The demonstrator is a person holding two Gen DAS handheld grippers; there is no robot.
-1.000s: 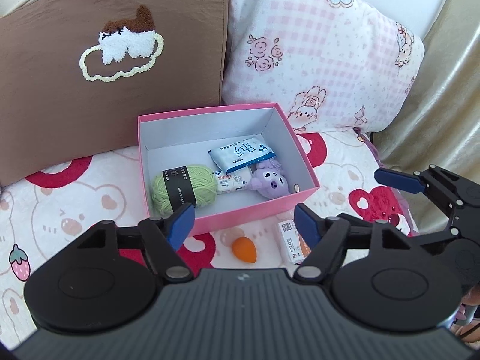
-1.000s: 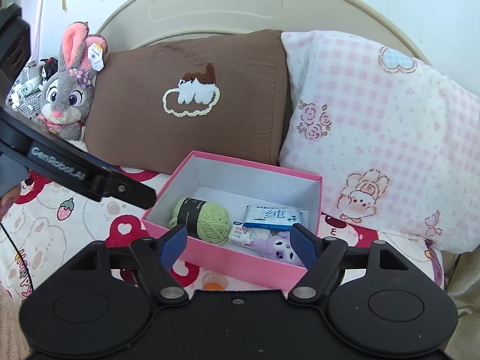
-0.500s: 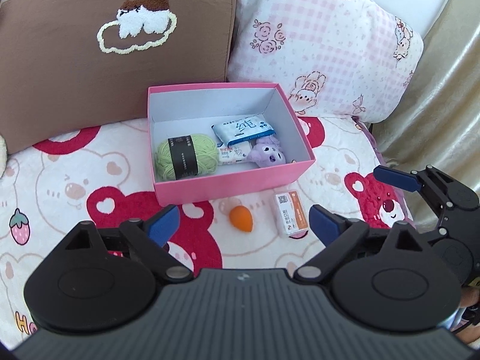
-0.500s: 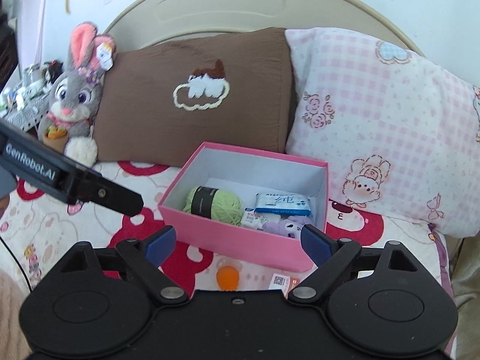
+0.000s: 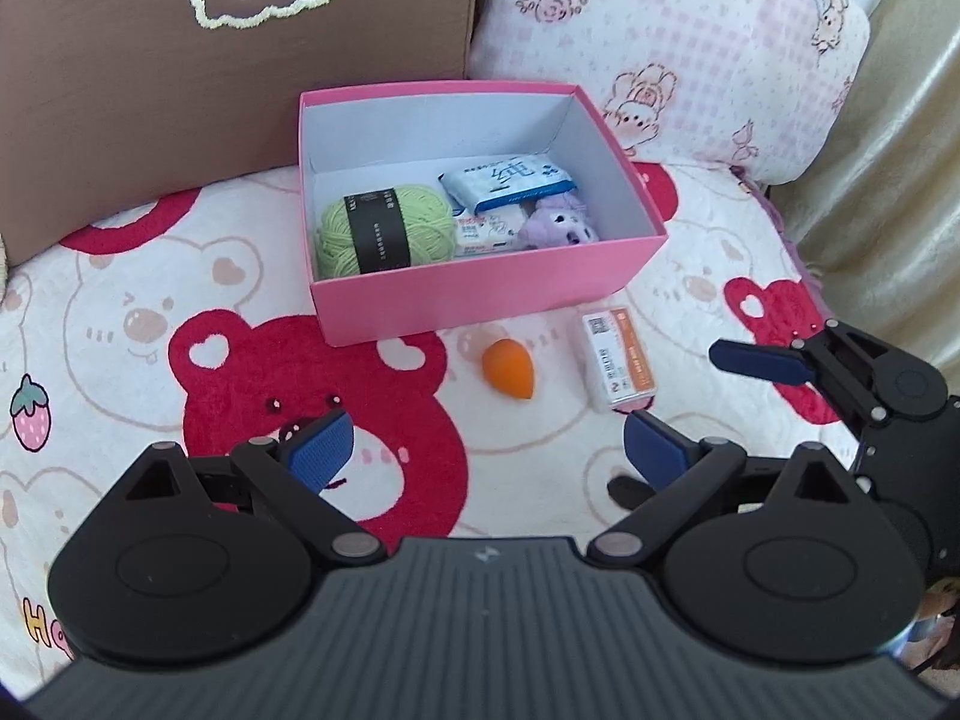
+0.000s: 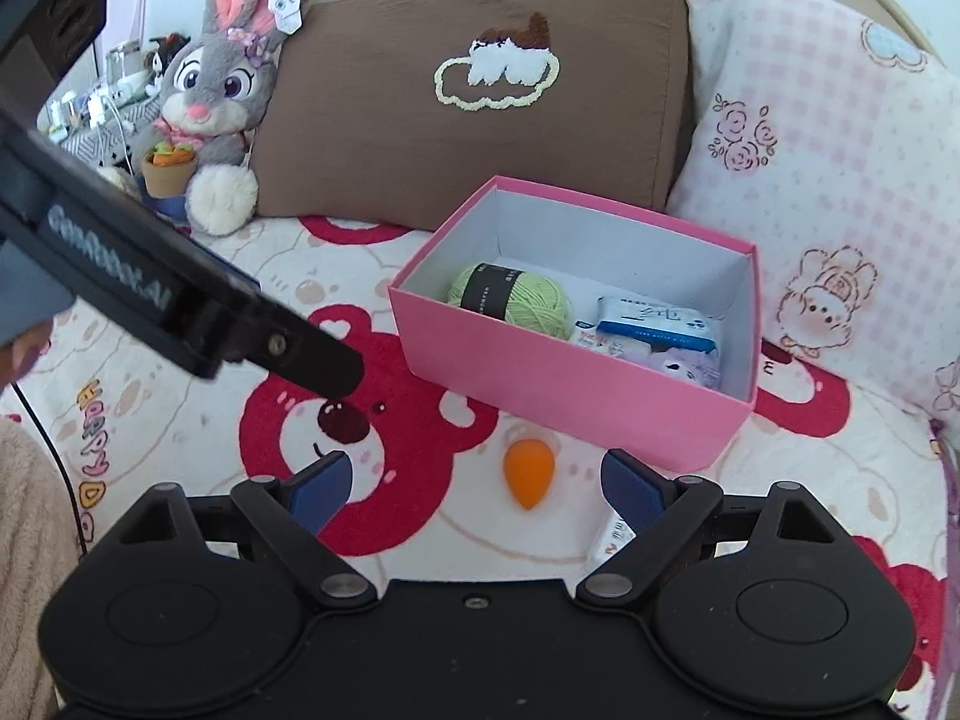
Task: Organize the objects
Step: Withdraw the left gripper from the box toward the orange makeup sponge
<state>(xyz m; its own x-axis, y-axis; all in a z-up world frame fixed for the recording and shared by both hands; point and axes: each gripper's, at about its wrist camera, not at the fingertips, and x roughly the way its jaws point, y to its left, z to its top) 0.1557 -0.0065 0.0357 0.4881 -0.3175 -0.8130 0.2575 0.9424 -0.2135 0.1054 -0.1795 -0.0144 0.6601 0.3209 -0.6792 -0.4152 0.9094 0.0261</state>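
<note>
I am looking at a bed [image 6: 180,420] in daylight: a brown pillow [image 6: 480,108] is leaning at twelve o'clock, a pink pillow [image 6: 840,150] at two, a plush rabbit [image 6: 210,90] at ten.

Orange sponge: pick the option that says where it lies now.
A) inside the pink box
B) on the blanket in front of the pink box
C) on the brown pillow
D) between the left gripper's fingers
B: the orange sponge lies on the blanket, just in front of the pink box, outside it.

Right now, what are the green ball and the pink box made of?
The green ball looks like soft wool or acrylic yarn: wound strands, matte, with a black paper band. The pink box looks like smooth cardboard: thin, straight, folded walls, white inside.
</note>
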